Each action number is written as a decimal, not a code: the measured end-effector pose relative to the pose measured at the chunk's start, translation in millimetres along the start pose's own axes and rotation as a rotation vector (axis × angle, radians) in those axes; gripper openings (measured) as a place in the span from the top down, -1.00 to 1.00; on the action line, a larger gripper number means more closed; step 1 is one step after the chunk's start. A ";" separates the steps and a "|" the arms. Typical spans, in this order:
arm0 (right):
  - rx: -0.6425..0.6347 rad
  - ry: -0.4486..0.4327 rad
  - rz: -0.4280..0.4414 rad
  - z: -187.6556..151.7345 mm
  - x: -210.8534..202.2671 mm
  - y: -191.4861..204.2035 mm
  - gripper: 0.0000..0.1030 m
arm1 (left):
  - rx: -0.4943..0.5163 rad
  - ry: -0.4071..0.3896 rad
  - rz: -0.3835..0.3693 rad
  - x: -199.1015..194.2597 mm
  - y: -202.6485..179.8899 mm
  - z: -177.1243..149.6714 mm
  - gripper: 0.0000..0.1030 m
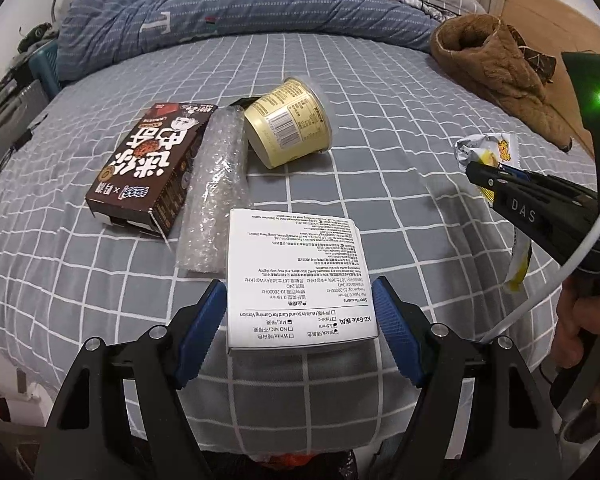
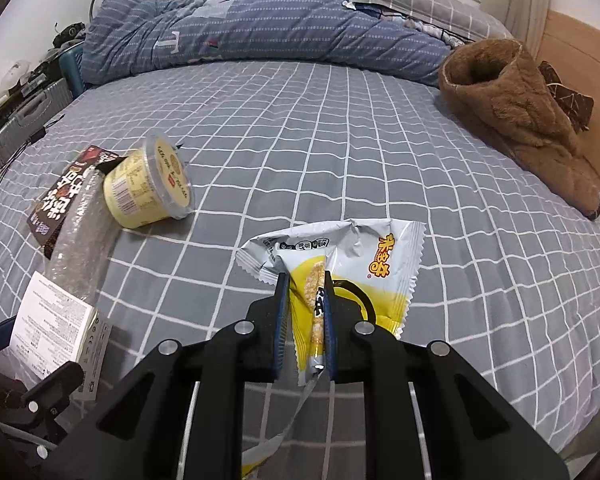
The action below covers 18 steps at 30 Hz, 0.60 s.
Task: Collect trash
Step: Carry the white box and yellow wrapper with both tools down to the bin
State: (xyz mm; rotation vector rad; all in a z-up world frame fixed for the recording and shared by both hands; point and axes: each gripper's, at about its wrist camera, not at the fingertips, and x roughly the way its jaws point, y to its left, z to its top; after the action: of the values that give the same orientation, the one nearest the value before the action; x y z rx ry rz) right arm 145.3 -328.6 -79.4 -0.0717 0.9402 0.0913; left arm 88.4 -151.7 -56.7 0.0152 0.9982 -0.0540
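A bed (image 1: 380, 92) covered in a grey sheet with a white grid carries all the trash, with a rumpled blue quilt (image 2: 260, 28) at its far end and a brown fleece garment (image 2: 524, 120) lying along its right side. Near the left of the sheet lies a dark brown cardboard snack box (image 1: 148, 168) printed with large white Chinese characters, and touching its right side is a strip of clear bubble wrap (image 1: 216, 188). At the far end of the wrap a pale yellow plastic cup (image 1: 288, 124) lies tipped on its side, showing a barcode label and a clear lid. A white cardboard box (image 1: 296, 276) lies nearest, its upside-down print reading "Specifications" and "KZ-Gale". The left gripper (image 1: 300, 332) has its blue-padded fingers spread wide on either side of that box's near end; I cannot tell whether they touch it. The right gripper (image 2: 306, 320), marked "DAS", is clenched on a crumpled white and yellow snack wrapper (image 2: 340, 264) with orange Chinese lettering, well to the right of the other trash.
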 end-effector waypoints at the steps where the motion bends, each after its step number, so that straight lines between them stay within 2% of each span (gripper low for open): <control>1: 0.002 -0.001 0.000 -1.3 -3.7 0.6 0.71 | -0.001 -0.001 -0.002 -2.7 1.1 -0.9 -0.42; 18: 0.023 -0.038 -0.015 -31.0 -76.9 27.8 0.71 | 0.004 -0.027 -0.042 -54.0 22.0 -17.9 -0.42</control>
State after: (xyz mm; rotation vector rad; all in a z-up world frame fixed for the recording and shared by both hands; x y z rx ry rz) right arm 72.3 -307.7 -36.0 -0.0556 0.9022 0.0677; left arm 45.4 -127.0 -21.3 -0.0032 0.9718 -0.0947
